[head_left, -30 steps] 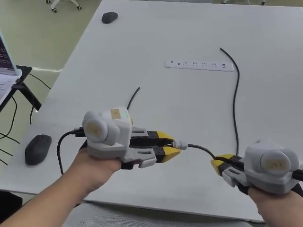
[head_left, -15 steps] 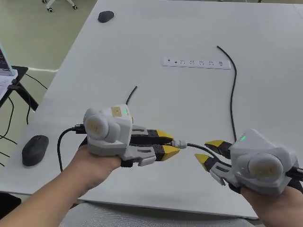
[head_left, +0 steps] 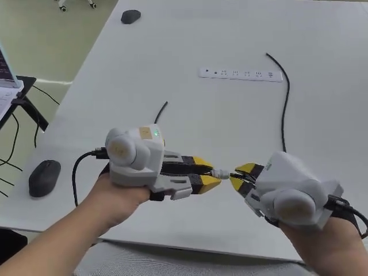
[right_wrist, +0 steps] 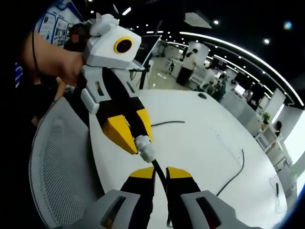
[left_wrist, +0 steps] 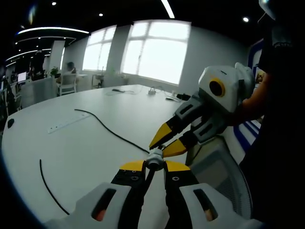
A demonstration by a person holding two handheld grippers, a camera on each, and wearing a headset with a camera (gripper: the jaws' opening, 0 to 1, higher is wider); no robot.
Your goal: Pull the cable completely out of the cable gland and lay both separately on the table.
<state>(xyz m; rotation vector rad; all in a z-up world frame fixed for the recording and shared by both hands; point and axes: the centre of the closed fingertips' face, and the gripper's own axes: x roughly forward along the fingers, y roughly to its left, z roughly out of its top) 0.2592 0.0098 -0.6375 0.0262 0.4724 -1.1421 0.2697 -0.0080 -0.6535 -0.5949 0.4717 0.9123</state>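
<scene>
**Gland in the left jaws, cable running between the right**

The left gripper is clamped on the small pale cable gland, holding it in the air over the near edge of the white table. The black cable comes out of the gland's end and passes straight between the jaws of the right gripper, whose tips sit just beside the gland. Those jaws stand narrow on either side of the cable (whether they actually pinch it cannot be told). In the head view the right gripper's body covers the next stretch of cable. Beyond it the cable lies on the table and curves away past the end of a white power strip.

A short loose black wire lies behind the left gripper. One dark mouse sits at the table's left edge, another at the far corner. A grey mesh chair shows below the grippers.
</scene>
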